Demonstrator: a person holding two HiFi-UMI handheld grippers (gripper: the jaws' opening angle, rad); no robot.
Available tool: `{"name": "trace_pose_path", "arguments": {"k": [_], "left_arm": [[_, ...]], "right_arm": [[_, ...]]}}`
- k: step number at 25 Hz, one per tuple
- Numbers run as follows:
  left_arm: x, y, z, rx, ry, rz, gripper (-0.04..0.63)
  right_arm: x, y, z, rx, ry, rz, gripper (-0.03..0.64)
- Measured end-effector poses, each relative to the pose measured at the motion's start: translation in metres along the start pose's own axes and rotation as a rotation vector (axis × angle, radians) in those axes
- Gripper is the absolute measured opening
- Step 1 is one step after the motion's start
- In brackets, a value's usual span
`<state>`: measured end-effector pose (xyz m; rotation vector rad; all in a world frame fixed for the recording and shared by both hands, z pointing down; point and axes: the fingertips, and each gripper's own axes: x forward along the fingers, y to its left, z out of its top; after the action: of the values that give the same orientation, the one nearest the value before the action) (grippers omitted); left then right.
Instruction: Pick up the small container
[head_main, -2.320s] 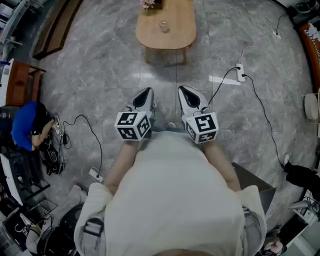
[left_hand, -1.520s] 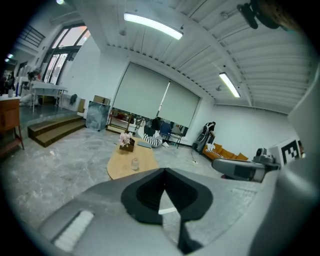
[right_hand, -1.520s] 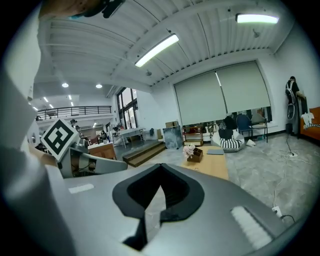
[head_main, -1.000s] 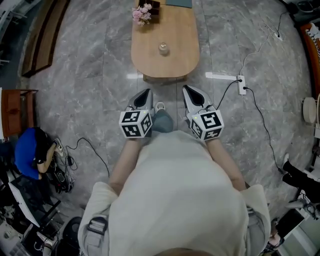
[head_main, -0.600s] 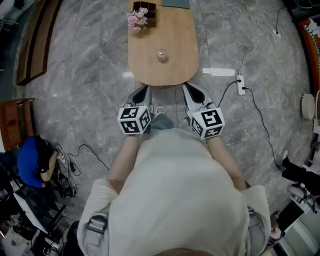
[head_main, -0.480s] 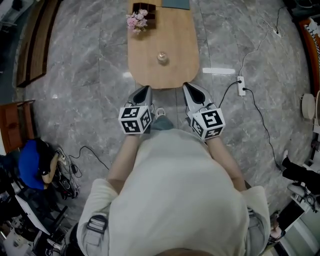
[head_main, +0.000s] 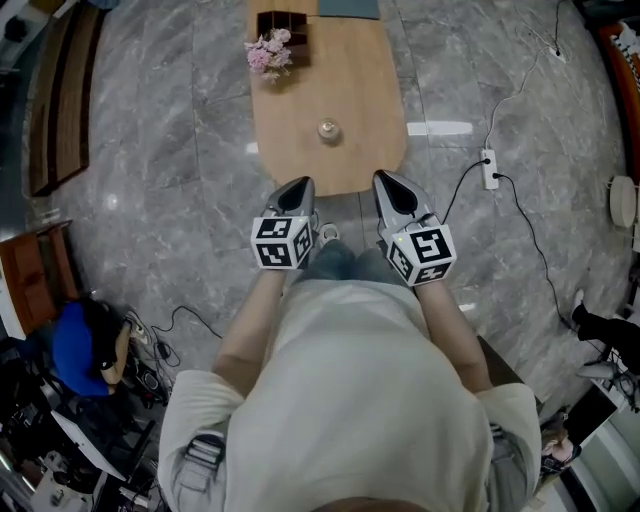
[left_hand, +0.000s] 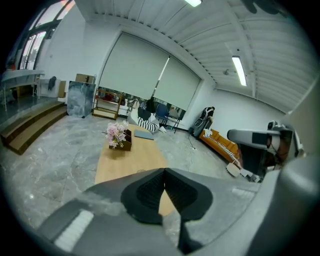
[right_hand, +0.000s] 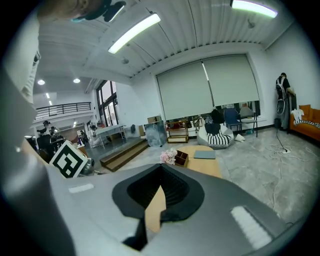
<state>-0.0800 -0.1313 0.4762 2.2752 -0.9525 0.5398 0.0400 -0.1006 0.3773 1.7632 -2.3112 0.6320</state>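
The small container (head_main: 328, 129) is a clear glass jar standing alone in the middle of a light wooden table (head_main: 370, 110) ahead of me. My left gripper (head_main: 298, 188) and right gripper (head_main: 389, 184) are held side by side at the table's near end, short of the jar. Both are shut with nothing between the pads. In the left gripper view the shut gripper (left_hand: 165, 171) points along the table (left_hand: 125, 160). The right gripper (right_hand: 161, 170) looks along that table (right_hand: 207, 167) too. The jaws hide the jar in both gripper views.
At the table's far end stand pink flowers (head_main: 262, 55), a dark wooden box (head_main: 275, 22) and a grey-blue pad (head_main: 350, 8). A power strip (head_main: 490, 168) with cables lies on the marble floor to the right. Wooden steps (head_main: 55, 100) run along the left. A person in blue (head_main: 75, 345) crouches at the left.
I have walked toward the table, which now sits much closer to the grippers' tips. Both grippers stayed shut and side by side.
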Motion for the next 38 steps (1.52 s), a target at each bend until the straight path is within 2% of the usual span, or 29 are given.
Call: {"name": "trace_pose_path", "arguments": {"k": [5, 14, 20, 23, 27, 30, 35, 38], "left_arm": [[0.036, 0.013, -0.011, 0.018, 0.043, -0.002, 0.002], [0.104, 0.042, -0.044, 0.022, 0.103, 0.047, 0.003], [0.154, 0.056, -0.062, 0.041, 0.13, 0.023, 0.012], [0.182, 0.066, -0.073, 0.059, 0.149, 0.008, 0.106], [0.216, 0.079, -0.093, 0.07, 0.184, -0.01, 0.192], [0.237, 0.087, -0.105, 0.112, 0.203, -0.001, 0.267], [0.265, 0.101, -0.116, 0.161, 0.212, 0.025, 0.337], [0.282, 0.106, -0.117, 0.177, 0.195, 0.03, 0.35]], "right_arm": [[0.012, -0.01, -0.008, 0.029, 0.023, -0.006, -0.002], [0.051, -0.038, -0.061, 0.036, 0.125, 0.037, -0.002], [0.08, -0.067, -0.077, 0.063, 0.147, 0.039, -0.002], [0.095, -0.078, -0.091, 0.083, 0.153, 0.041, -0.002], [0.111, -0.088, -0.113, 0.104, 0.173, 0.051, -0.002], [0.118, -0.094, -0.131, 0.123, 0.185, 0.052, -0.002], [0.126, -0.1, -0.154, 0.154, 0.199, 0.048, -0.002], [0.129, -0.104, -0.164, 0.169, 0.204, 0.047, -0.002]]}}
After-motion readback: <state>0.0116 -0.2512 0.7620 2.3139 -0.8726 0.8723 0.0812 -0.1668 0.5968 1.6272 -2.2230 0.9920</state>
